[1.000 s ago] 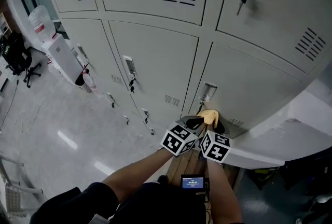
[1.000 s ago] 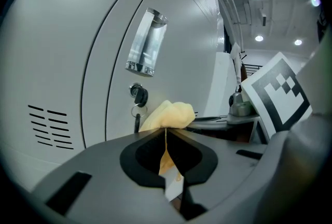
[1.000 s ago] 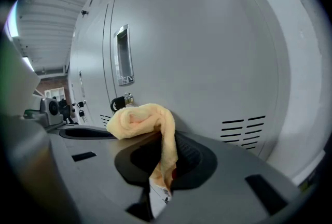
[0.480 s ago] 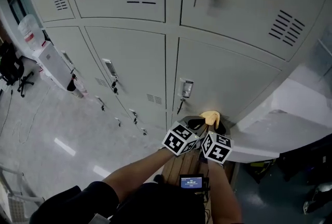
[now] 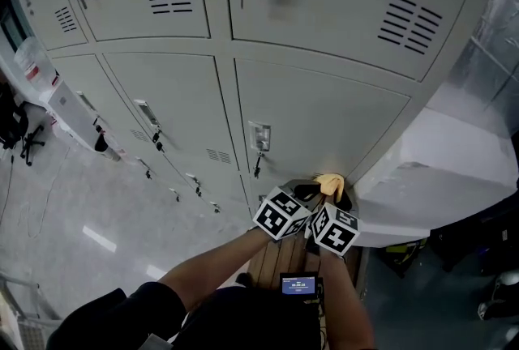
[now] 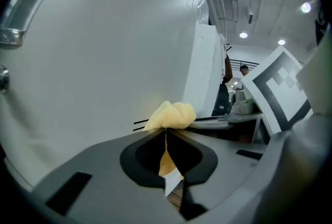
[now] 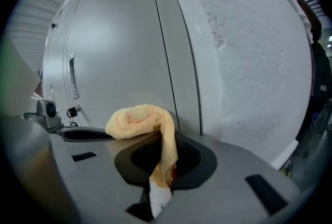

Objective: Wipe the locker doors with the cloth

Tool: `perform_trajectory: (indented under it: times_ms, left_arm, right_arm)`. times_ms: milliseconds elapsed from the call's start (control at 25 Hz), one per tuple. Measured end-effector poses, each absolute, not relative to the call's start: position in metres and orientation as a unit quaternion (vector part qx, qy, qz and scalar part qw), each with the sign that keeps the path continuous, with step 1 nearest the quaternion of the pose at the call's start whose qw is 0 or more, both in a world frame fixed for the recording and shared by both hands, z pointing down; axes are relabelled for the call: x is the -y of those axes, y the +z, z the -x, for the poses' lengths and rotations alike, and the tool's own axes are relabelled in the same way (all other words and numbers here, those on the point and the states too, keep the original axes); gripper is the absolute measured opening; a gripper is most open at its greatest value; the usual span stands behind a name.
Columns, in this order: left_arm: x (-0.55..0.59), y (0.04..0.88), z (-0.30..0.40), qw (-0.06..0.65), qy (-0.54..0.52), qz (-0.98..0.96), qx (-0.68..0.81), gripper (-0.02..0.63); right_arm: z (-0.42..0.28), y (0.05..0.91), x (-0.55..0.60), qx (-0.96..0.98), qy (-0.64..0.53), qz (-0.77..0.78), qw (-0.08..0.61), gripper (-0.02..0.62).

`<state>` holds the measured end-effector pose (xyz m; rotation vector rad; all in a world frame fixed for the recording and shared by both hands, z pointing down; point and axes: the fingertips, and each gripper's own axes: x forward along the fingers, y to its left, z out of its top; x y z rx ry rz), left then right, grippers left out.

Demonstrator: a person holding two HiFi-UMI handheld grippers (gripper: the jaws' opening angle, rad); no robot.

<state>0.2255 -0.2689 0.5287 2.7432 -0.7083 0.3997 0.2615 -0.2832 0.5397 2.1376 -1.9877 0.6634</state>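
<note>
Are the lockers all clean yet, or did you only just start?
Done: the yellow cloth is picked up, pinched by both the left gripper and the right gripper. In hand: it is held close to a low locker door; whether it touches is unclear. Left: no door shows any wiping marks, so every door in view probably needs wiping.
</note>
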Motion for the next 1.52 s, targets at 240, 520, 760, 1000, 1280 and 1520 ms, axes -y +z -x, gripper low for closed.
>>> perform_trajectory:
  times_ms: [240, 520, 760, 1000, 1280, 1520]
  left_arm:
    - [0.271, 0.532, -0.237, 0.137, 0.155, -0.952, 0.224, 0.025]
    - [0.266, 0.529, -0.236, 0.142, 0.15, -0.954, 0.215, 0.025]
    - [0.245, 0.506, -0.216, 0.149, 0.108, -0.963, 0.199, 0.025]
    - [0.218, 0.474, -0.177, 0.146, 0.049, -0.973, 0.173, 0.025]
    - [0.18, 0.456, -0.135, 0.121, -0.003, -0.966, 0.227, 0.026]
    - [0.129, 0.461, -0.106, 0.101, 0.009, -0.943, 0.318, 0.026]
  right_arm:
    - [-0.275, 0.542, 0.281, 0.622, 0.224, -0.746, 0.079, 0.063]
    - [-0.272, 0.539, 0.278, 0.64, 0.219, -0.731, 0.093, 0.063]
    - [-0.249, 0.512, 0.262, 0.679, 0.181, -0.706, 0.092, 0.063]
    - [-0.205, 0.476, 0.237, 0.733, 0.118, -0.66, 0.114, 0.063]
    - [-0.175, 0.468, 0.189, 0.776, 0.102, -0.607, 0.135, 0.063]
    - [-0.194, 0.466, 0.126, 0.788, 0.112, -0.594, 0.115, 0.063]
